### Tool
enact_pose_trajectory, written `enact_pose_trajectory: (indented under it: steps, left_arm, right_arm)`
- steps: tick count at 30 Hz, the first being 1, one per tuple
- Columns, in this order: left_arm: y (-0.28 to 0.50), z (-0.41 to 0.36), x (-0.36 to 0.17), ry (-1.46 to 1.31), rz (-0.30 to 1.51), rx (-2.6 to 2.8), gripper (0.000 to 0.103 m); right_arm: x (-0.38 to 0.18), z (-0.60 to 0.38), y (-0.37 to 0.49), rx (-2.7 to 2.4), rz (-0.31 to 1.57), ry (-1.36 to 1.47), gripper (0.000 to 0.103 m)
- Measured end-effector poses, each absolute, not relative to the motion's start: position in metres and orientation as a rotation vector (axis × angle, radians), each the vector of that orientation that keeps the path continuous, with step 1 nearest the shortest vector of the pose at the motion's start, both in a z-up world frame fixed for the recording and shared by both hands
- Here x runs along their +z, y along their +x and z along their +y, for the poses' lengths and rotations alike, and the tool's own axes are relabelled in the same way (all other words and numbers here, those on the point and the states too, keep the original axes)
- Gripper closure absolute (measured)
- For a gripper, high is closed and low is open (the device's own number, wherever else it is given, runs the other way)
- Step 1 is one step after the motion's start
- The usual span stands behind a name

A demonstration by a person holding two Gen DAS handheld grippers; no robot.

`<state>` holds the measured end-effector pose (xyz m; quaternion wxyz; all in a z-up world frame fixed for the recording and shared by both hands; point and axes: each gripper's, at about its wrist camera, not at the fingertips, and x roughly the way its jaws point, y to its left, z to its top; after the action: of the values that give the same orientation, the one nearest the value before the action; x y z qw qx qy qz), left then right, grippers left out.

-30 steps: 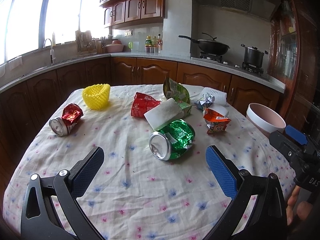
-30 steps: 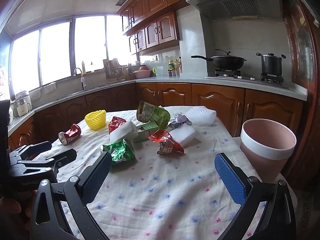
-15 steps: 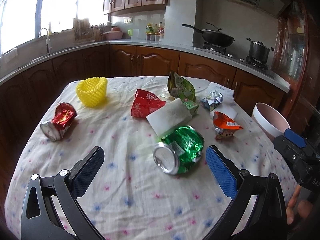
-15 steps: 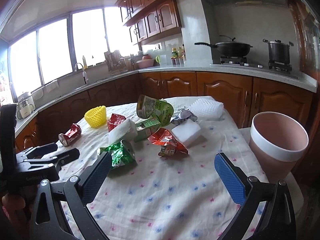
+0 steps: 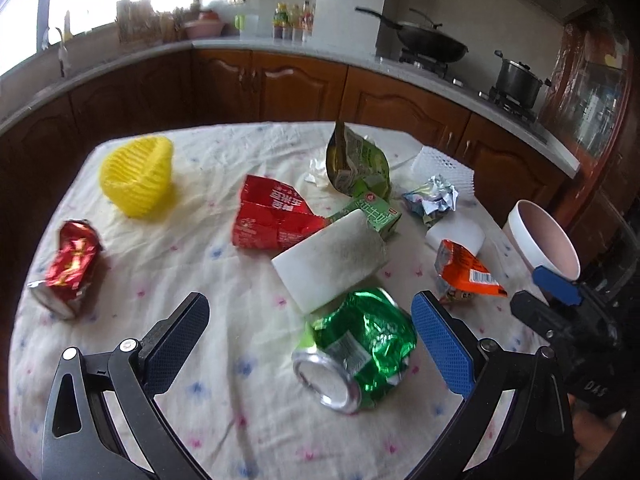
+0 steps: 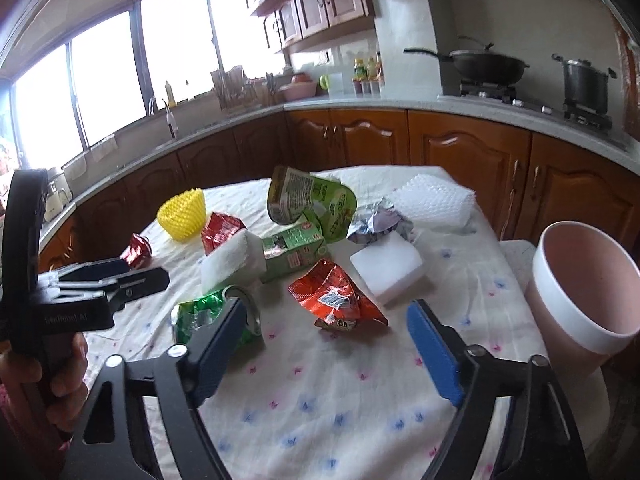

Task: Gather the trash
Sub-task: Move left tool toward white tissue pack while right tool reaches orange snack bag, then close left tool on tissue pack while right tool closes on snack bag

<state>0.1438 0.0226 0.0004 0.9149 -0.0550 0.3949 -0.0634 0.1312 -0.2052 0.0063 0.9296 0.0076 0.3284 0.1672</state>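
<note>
Home kitchen: wooden cabinets (image 6: 460, 148), wok (image 6: 486, 65) and pot (image 6: 584, 84) on stove, sink tap (image 6: 154, 105), window (image 6: 104, 84).

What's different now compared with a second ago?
Both grippers have moved in toward the trash: the left gripper now frames the green can, and the right gripper, its jaws closing, nears the orange wrapper. Nothing is gripped yet. The trash and the pink bin lie as before.
</note>
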Motion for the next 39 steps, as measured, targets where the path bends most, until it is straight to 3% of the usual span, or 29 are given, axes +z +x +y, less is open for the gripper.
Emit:
enact_pose_trajectory:
  steps: [2, 12, 15, 17, 22, 24, 26, 32, 39]
  left_arm:
    - [0.156, 0.023, -0.004, -0.122, 0.842, -0.138, 0.0]
    - [0.196, 0.017, -0.021, -0.142, 0.952, -0.197, 0.0]
    - [0.203, 0.017, -0.028, -0.142, 0.973, -0.193, 0.001]
    - [0.207, 0.018, -0.032, -0.155, 0.988, -0.201, 0.02]
    - [0.206, 0.015, -0.03, -0.139, 0.97, -0.223, 0.03]
    - [0.202, 0.013, -0.027, -0.119, 0.958, -0.234, 0.064]
    - [0.202, 0.013, -0.023, -0.13, 0.957, -0.252, 0.077]
    - [0.197, 0.015, -0.018, -0.141, 0.936, -0.281, 0.088]
    - [0.185, -0.001, -0.004, -0.11, 0.886, -0.325, 0.093]
  right_arm:
    - [0.001, -0.204, 0.139, 0.347, 0.693, 0.008, 0.03]
    - [-0.023, -0.198, 0.17, 0.377, 0.791, 0.009, 0.038]
    - [-0.029, -0.197, 0.177, 0.379, 0.821, 0.005, 0.058]
    - [-0.032, -0.198, 0.18, 0.371, 0.83, 0.003, 0.066]
    - [-0.026, -0.207, 0.179, 0.371, 0.809, 0.031, 0.085]
    - [-0.023, -0.211, 0.177, 0.373, 0.801, 0.046, 0.086]
    - [-0.021, -0.212, 0.175, 0.375, 0.793, 0.056, 0.086]
    - [-0.011, -0.213, 0.162, 0.38, 0.758, 0.077, 0.086]
    - [0.002, -0.226, 0.149, 0.368, 0.719, 0.105, 0.087]
